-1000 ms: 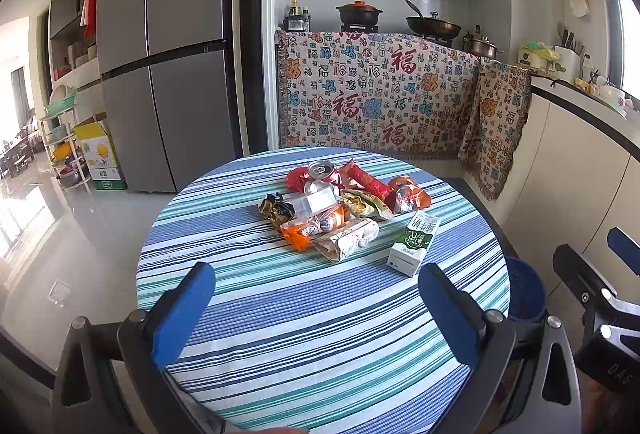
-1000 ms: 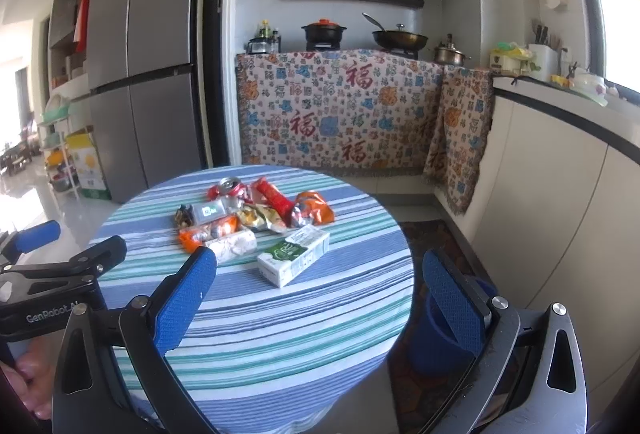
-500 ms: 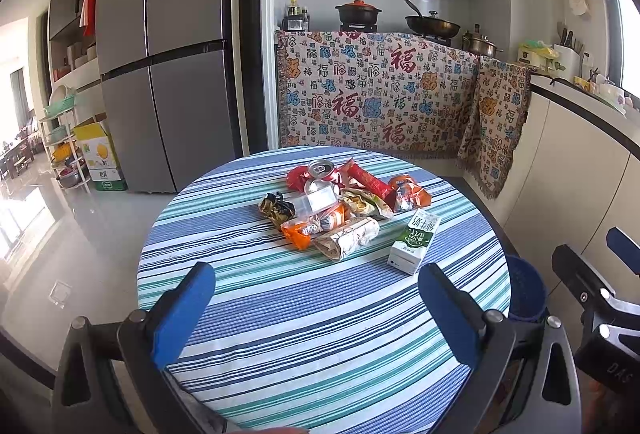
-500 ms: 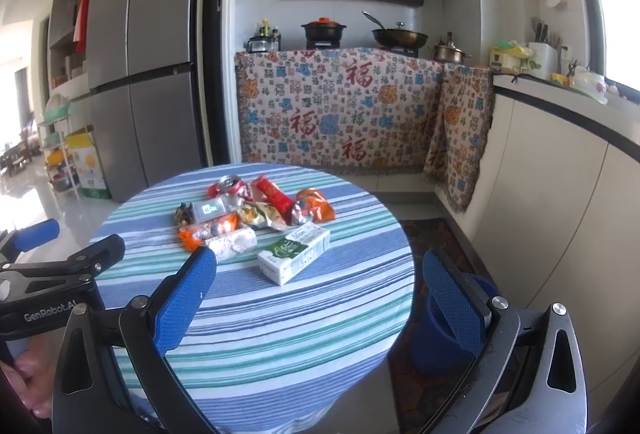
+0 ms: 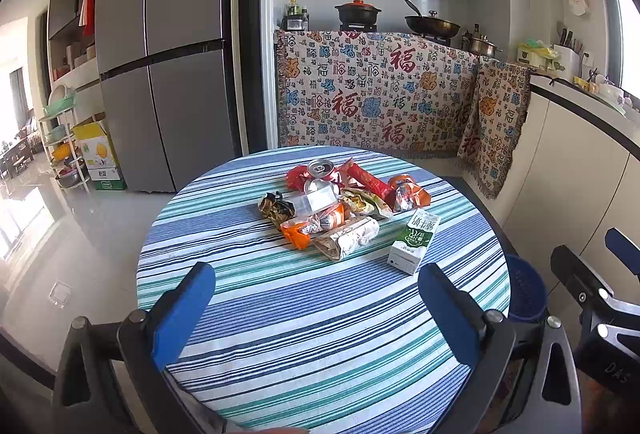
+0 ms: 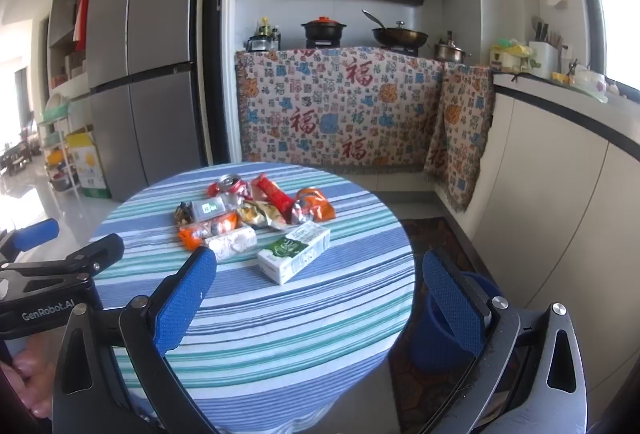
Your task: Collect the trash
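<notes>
A heap of trash lies mid-table on the striped cloth: snack wrappers (image 5: pixel 320 224), a crushed red can (image 5: pixel 320 167) and a white-green milk carton (image 5: pixel 414 240), the carton nearest the right edge. In the right wrist view the same carton (image 6: pixel 294 252) lies closest to me, the wrappers (image 6: pixel 256 212) behind it. My left gripper (image 5: pixel 316 308) is open over the near part of the table, short of the heap. My right gripper (image 6: pixel 320 300) is open too, over the table's right rim, nothing between its fingers. A blue bin (image 6: pixel 444 330) stands on the floor beside the table.
The round table (image 5: pixel 320 354) stands in a kitchen. A grey fridge (image 5: pixel 160 54) rises at back left, a cloth-draped counter (image 5: pixel 380 90) with pots behind, white cabinets (image 6: pixel 560 214) on the right. The blue bin (image 5: pixel 526 290) sits between table and cabinets. A hand (image 6: pixel 32 382) holds the left gripper.
Almost nothing: the right wrist view has crept slightly forward toward the table. Both grippers stay open and the trash has not moved.
</notes>
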